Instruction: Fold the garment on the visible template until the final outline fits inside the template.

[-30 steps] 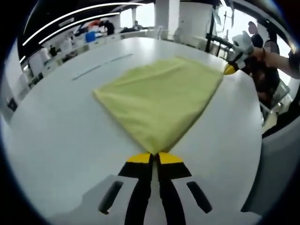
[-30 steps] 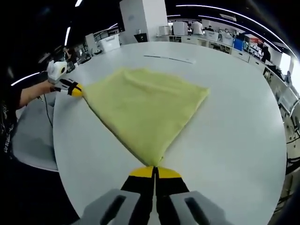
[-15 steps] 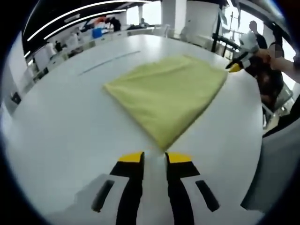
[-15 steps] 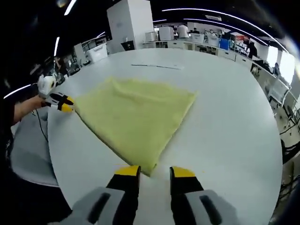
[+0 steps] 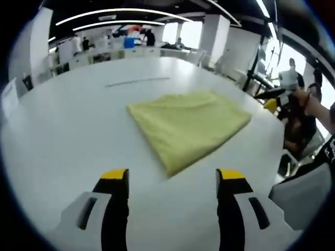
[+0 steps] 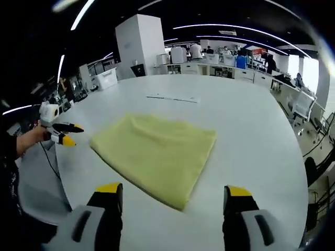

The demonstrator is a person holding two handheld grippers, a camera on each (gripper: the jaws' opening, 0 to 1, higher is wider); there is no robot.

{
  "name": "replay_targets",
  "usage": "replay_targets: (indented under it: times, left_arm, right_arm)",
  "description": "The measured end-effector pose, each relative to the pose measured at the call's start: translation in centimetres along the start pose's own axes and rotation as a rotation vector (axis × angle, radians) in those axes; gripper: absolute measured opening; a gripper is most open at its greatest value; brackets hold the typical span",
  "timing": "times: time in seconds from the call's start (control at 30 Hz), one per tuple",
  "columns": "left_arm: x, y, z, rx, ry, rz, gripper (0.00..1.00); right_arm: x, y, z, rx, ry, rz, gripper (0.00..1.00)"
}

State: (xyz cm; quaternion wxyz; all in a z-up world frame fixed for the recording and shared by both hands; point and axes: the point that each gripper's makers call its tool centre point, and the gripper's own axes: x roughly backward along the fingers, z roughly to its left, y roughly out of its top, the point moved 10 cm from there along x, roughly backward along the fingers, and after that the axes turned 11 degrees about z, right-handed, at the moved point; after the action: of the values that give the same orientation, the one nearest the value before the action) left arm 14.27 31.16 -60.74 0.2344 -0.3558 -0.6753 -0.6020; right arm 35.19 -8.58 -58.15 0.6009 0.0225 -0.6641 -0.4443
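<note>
At the bottom of the left gripper view, the left hand-held gripper point(image 5: 172, 180) stands with its black, yellow-tipped jaws wide apart, holding nothing; just beyond them lies the folded yellow garment point(image 5: 188, 125), a soft, matte, roughly four-cornered cloth flat on the smooth white surface point(image 5: 63, 130), bare white all round it; a thin line point(image 5: 137, 81) marks the surface farther back. In the right gripper view, the right hand-held gripper point(image 6: 174, 196) is likewise spread apart and empty, the garment point(image 6: 157, 151) at centre frame.
</note>
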Motion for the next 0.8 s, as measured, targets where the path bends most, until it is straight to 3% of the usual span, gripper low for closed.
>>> replay_targets:
  times: [0.17, 0.23, 0.4, 0.8]
  left_arm:
    - [1.4, 0.5, -1.0, 0.029, -0.006, -0.047, 0.83]
    - [1.9, 0.7, -1.4, 0.053, -0.038, -0.068, 0.86]
    - [3.1, 0.7, -2.4, 0.077, -0.042, -0.106, 0.98]
    - [4.5, -0.1, -3.8, 0.057, -0.002, -0.104, 1.00]
  right_arm:
    - [0.9, 0.4, 1.6, 0.004, -0.006, -0.048, 0.96]
    - [1.3, 0.5, 2.2, 0.002, -0.007, -0.062, 1.00]
    - [2.3, 0.4, 3.8, 0.037, -0.016, -0.069, 1.00]
    - [4.1, -1.4, 6.3, 0.064, -0.027, -0.091, 1.00]
